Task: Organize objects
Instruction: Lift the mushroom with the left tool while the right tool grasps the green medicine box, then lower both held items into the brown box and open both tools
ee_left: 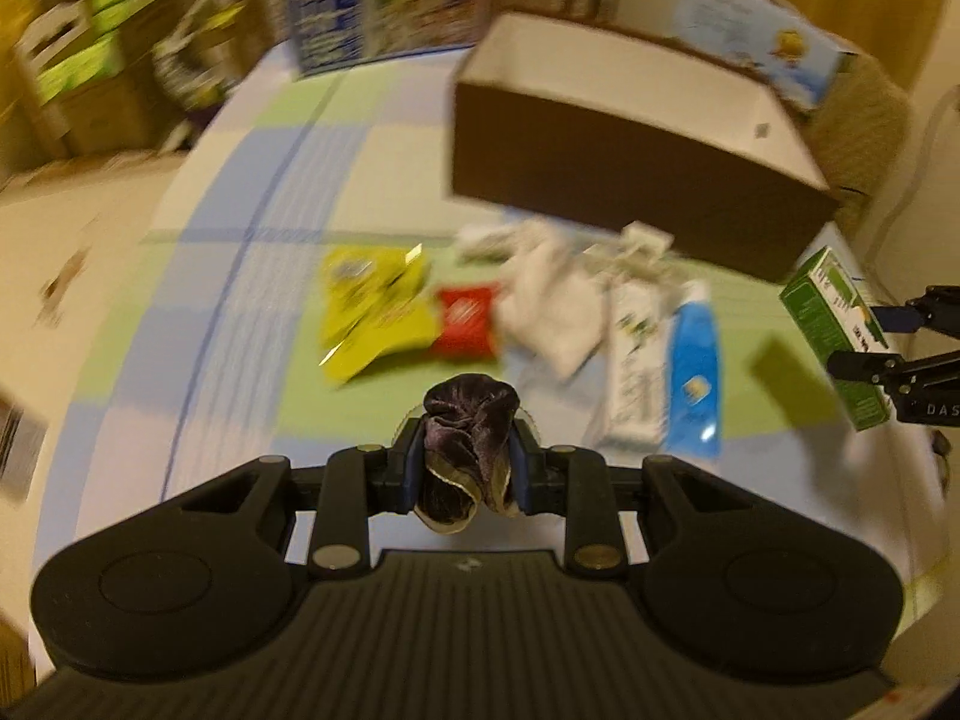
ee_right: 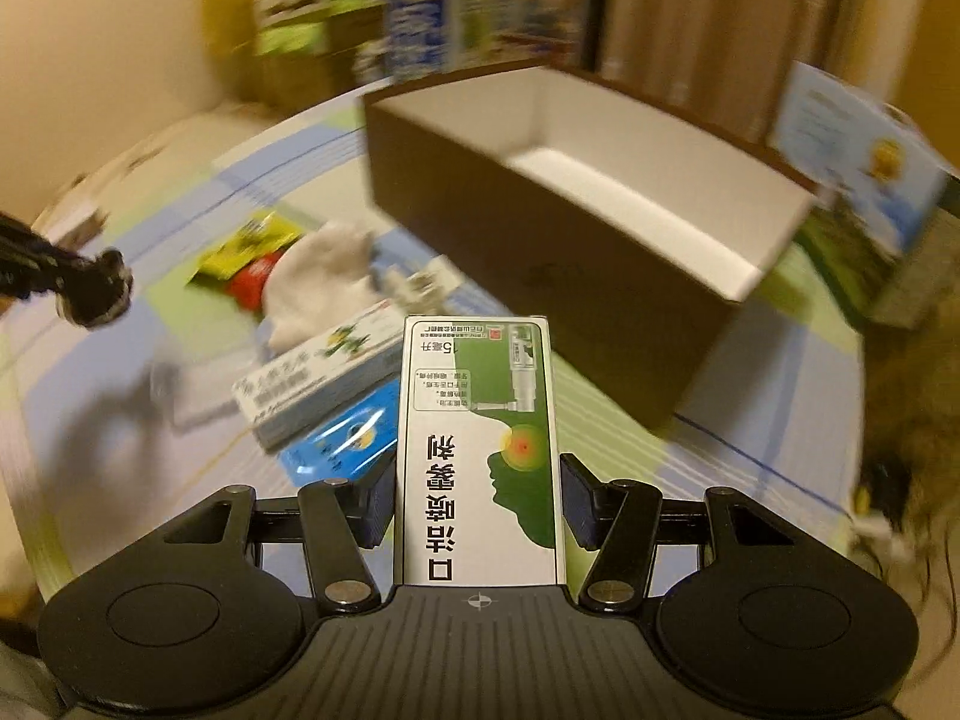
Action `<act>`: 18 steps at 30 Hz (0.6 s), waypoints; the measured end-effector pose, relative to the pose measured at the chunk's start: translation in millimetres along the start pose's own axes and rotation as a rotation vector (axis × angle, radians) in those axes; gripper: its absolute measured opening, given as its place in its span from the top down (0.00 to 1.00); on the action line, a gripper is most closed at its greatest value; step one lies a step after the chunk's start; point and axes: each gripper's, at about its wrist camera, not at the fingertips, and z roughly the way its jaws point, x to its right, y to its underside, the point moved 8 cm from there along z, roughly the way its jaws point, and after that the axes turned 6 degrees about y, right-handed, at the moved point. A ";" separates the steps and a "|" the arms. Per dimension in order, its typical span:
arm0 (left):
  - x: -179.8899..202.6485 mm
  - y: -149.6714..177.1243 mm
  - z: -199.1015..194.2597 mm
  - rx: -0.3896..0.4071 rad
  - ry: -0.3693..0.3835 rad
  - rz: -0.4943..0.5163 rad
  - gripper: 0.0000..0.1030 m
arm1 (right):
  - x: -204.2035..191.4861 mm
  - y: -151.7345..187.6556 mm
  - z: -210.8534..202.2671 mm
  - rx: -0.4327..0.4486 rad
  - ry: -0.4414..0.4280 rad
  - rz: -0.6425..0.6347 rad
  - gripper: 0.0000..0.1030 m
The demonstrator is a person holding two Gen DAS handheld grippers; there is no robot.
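- My left jaws [ee_left: 465, 468] pinch the dark velvet scrunchie [ee_left: 468, 438]; my right jaws [ee_right: 477, 501] clamp the green-and-white medicine carton [ee_right: 480, 450].
- Carry both level above the open brown box [ee_right: 600, 252]; release inside.

Item: stacked printed cartons [ee_left: 384, 0] behind my table, too smeared to read. Item: crumpled white cloth [ee_left: 549, 306], outline blurred. Item: small white-and-green medicine box [ee_right: 480, 450], near end hidden beneath my right gripper's body.
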 end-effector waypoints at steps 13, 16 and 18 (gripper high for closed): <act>48.0 -132.0 37.1 0.094 0.178 0.227 0.76 | 34.0 -96.0 -34.5 0.100 0.095 0.267 0.49; 55.0 -164.0 50.6 0.114 0.195 0.261 0.76 | 38.7 -124.7 -25.4 0.128 0.118 0.278 0.49; 59.3 -183.8 61.4 0.118 0.200 0.276 0.76 | 45.1 -142.1 -15.7 0.140 0.126 0.292 0.49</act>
